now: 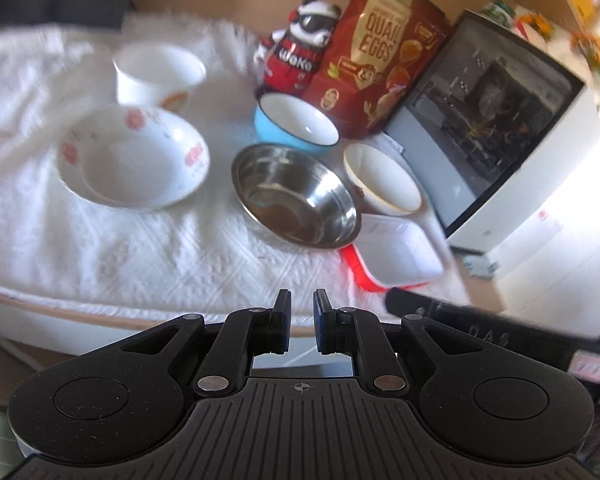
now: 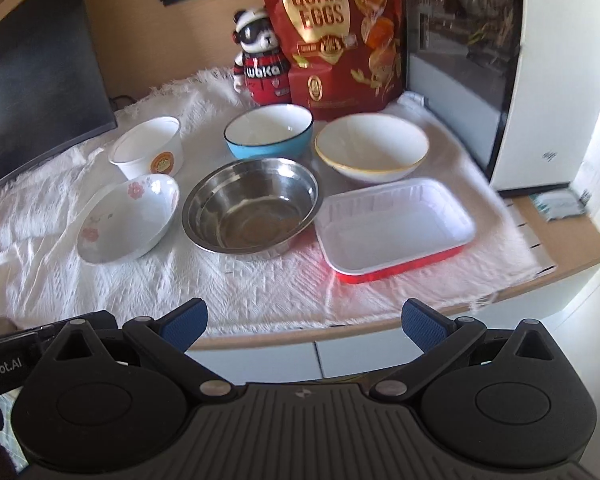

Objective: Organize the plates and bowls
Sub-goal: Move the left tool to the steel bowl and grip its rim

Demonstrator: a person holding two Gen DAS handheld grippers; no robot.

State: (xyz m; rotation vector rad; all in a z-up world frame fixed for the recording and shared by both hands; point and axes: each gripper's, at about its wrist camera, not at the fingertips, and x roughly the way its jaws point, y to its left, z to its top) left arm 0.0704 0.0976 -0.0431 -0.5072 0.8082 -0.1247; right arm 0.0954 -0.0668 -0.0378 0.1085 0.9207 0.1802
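Red bag (image 2: 332,28) reads "QUAIL EGGS"; panda figure (image 2: 260,64) says "woko".

In your left wrist view, motion blur smears the white cloth (image 1: 40,80) at 10 o'clock, and the flowered bowl (image 1: 134,158) loses its edge detail. The red tray (image 1: 396,258) is partly hidden behind the steel bowl (image 1: 296,196). At 4 o'clock, a black object (image 1: 480,328) is too blurred to identify. In your right wrist view, the dark screen (image 2: 32,80) at 10 o'clock is cut off by the frame, as is the white appliance (image 2: 540,80) at 2 o'clock. The quail eggs bag (image 2: 332,32) loses its top at 12 o'clock.
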